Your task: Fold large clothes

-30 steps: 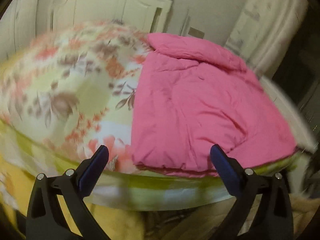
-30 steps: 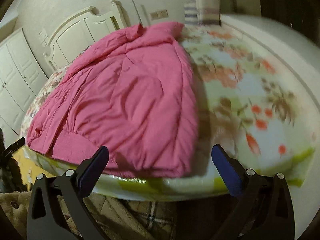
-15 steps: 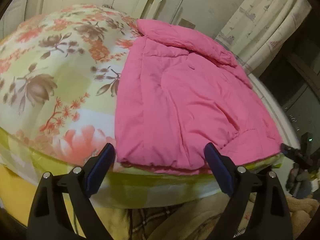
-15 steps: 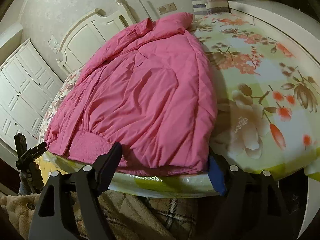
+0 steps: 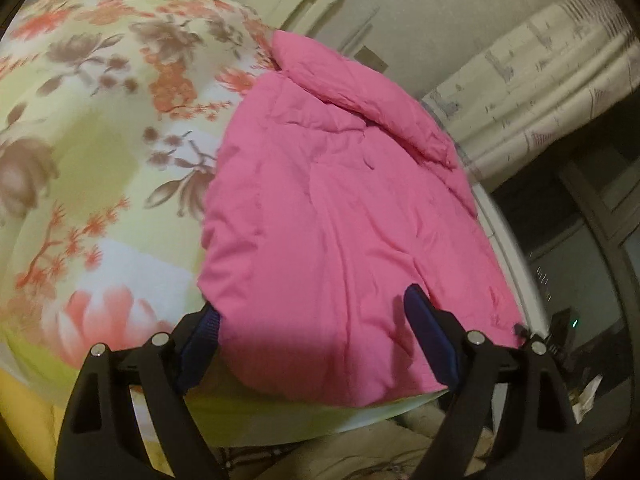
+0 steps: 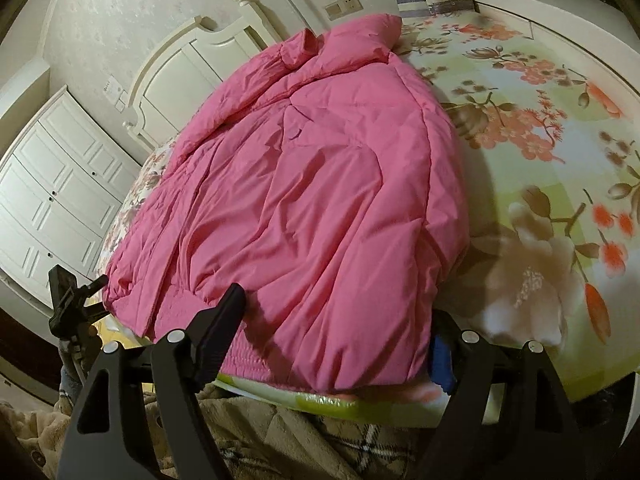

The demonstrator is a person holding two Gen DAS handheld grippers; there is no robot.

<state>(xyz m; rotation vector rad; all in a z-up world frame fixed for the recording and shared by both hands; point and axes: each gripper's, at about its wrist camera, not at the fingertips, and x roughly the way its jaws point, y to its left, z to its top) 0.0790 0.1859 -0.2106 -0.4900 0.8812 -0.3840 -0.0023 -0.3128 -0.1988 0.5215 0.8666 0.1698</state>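
Jacket (image 5: 340,208), pink and padded, lies spread flat on the bed (image 5: 100,140), its hem at the near edge and its collar (image 5: 360,84) at the far end toward the headboard (image 6: 188,68). The bed's cover is a pale green floral print.

In the left wrist view, the left gripper (image 5: 316,344) straddles the hem's corner. Its jaws stand fairly wide and are closing, with the jacket's near edge between them. One finger (image 5: 198,352) sits at the jacket's side edge, partly tucked behind the fabric; the other (image 5: 428,336) lies over the pink cloth further along the hem. Whether either pad presses the cloth yet I cannot tell; the fabric shows no pinch. Beyond that far finger, at the jacket's other corner, a bit of the right gripper (image 5: 556,332) shows, dark and small.

In the right wrist view, the right gripper (image 6: 336,336) straddles the opposite hem corner. Its jaws are fairly wide, with the jacket's edge between them. One finger (image 6: 216,332) rests on top of the cloth near the ribbed hem band; the other (image 6: 440,356) is mostly hidden behind the jacket's side edge, only a strip of blue pad showing. The cloth bulges loosely between them, not gathered. Past the first finger, beside the jacket's far corner, the left gripper (image 6: 72,300) shows in part.

Below both grippers lies a plaid blanket (image 6: 300,440).
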